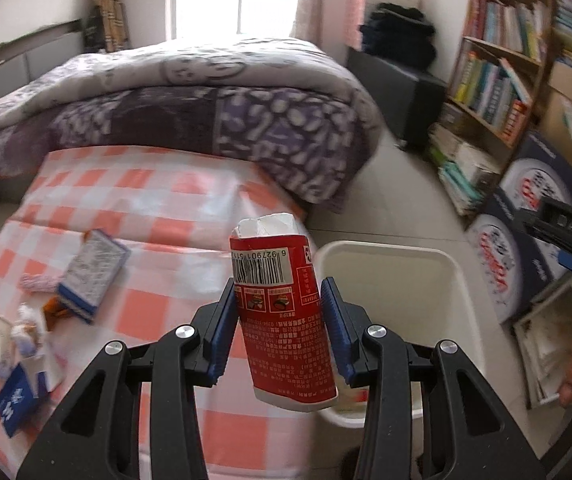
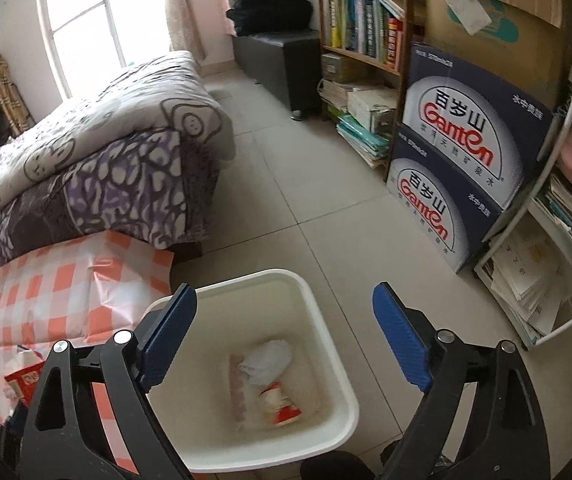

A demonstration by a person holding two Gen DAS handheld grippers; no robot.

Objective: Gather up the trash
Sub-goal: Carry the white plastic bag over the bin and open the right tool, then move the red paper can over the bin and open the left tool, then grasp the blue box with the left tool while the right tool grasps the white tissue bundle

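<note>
"Ganten" on stacked boxes (image 2: 470, 132); carton (image 1: 282, 312) barcode "6927901".

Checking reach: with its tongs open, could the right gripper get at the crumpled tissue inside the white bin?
Probably yes: the right gripper hangs open over the white bin, and nothing covers the crumpled tissue.

I see a wooden bookshelf (image 2: 362, 20) packed with books; two navy Ganten water cartons (image 2: 462, 148) stacked just right of it, a black cabinet (image 2: 282, 60) left of it, a folded purple-and-white quilt (image 1: 190, 108) farther left.
</note>
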